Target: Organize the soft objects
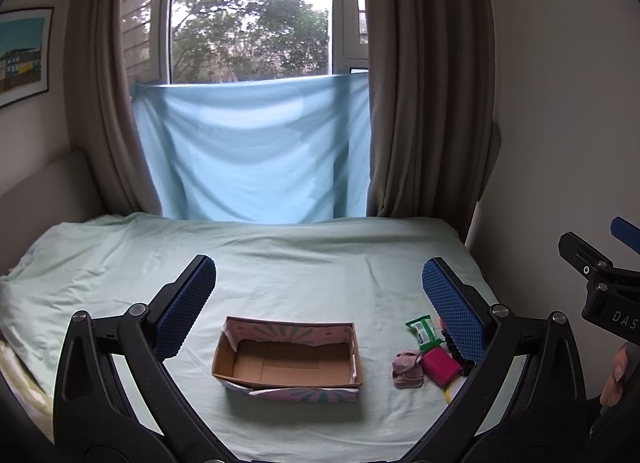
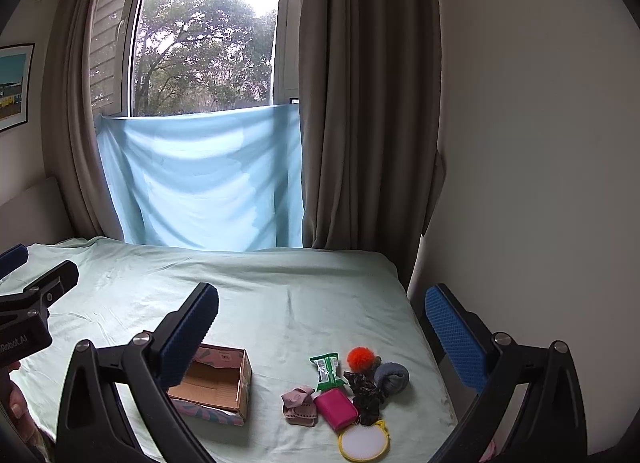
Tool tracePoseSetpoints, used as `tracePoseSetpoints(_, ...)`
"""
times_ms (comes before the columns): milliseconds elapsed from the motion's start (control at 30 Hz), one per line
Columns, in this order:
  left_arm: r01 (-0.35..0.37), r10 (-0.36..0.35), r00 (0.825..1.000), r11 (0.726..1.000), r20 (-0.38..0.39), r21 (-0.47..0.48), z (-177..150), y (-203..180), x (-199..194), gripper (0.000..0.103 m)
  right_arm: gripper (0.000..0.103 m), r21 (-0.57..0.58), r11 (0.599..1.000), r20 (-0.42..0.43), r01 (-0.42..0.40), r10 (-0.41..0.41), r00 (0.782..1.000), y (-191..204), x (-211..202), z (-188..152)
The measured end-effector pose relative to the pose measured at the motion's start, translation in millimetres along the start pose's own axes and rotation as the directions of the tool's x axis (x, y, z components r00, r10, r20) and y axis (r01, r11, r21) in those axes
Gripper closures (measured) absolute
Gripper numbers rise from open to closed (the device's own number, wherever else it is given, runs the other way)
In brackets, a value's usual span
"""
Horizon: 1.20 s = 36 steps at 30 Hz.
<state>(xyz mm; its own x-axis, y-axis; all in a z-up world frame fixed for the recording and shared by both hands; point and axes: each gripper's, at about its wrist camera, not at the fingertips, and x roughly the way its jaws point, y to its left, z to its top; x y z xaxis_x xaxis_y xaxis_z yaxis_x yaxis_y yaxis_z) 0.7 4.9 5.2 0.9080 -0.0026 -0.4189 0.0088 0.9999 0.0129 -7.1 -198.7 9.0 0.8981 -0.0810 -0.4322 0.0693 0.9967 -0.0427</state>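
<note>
The box [image 1: 288, 359] is matt brown cardboard with printed paper outside. The bed [image 1: 280, 275] wears smooth, creased cloth. The wipes pack [image 2: 327, 371] is glossy plastic.

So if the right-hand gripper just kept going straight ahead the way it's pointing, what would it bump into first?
Probably the bed sheet, beyond the pile of small soft things. The right gripper is open, high above the bed; depth is hard to judge.

Open bed [image 2: 304, 303] behind box [image 2: 224, 383]

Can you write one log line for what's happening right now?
left claw: open | right claw: open | box: empty | soft things: on bed
</note>
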Motion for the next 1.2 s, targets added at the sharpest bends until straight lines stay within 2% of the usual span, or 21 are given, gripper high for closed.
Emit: tracePoseSetpoints(1200, 0.036, -0.036, 0.999, 0.999, -0.017, 0.005, -3.5, 2.7, 10.2, 0.001, 0.0, 0.004, 1.0, 0.007, 0.026, -0.026, 1.0, 3.8, -0.8, 1.4)
